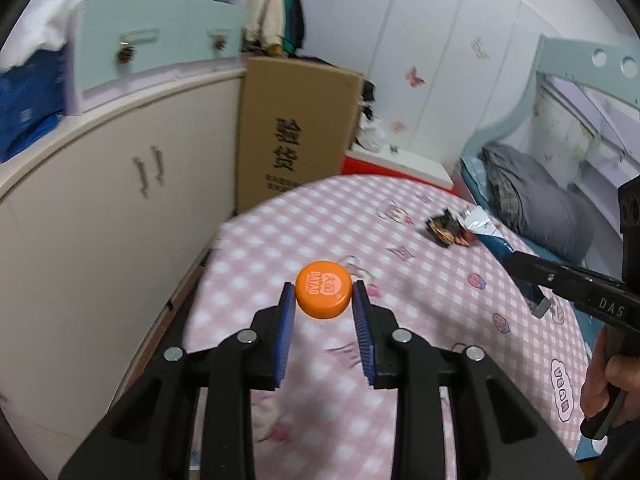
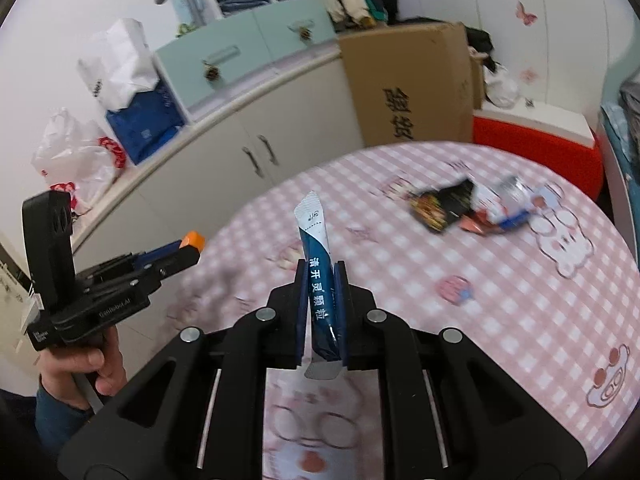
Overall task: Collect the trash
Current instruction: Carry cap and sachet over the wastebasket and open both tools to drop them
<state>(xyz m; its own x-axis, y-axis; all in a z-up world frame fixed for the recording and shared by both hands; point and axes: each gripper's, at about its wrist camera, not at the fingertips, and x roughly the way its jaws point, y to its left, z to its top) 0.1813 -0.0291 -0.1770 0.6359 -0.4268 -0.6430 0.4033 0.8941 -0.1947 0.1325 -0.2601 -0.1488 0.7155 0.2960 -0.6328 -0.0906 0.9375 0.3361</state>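
Observation:
An orange bottle cap [image 1: 324,295] is pinched between the blue pads of my left gripper [image 1: 323,294], lifted above the pink checked tablecloth [image 1: 420,272]. My right gripper [image 2: 322,276] is shut on a blue and white sachet [image 2: 318,258] that stands up between its pads. From the right wrist view the left gripper [image 2: 188,250] shows at the left with the orange cap [image 2: 194,242] at its tip. In the left wrist view the right gripper [image 1: 520,266] enters from the right with the sachet [image 1: 494,240]. Crumpled wrappers [image 2: 464,206] [image 1: 450,226] lie on the cloth at the far side.
White cupboards [image 1: 104,200] run along the left of the table, with a tall cardboard box [image 1: 296,132] behind. A red and white stool [image 2: 536,140] stands beyond the table. Plastic bags [image 2: 76,152] sit on the cupboard top. A bed with grey bedding [image 1: 528,200] is at right.

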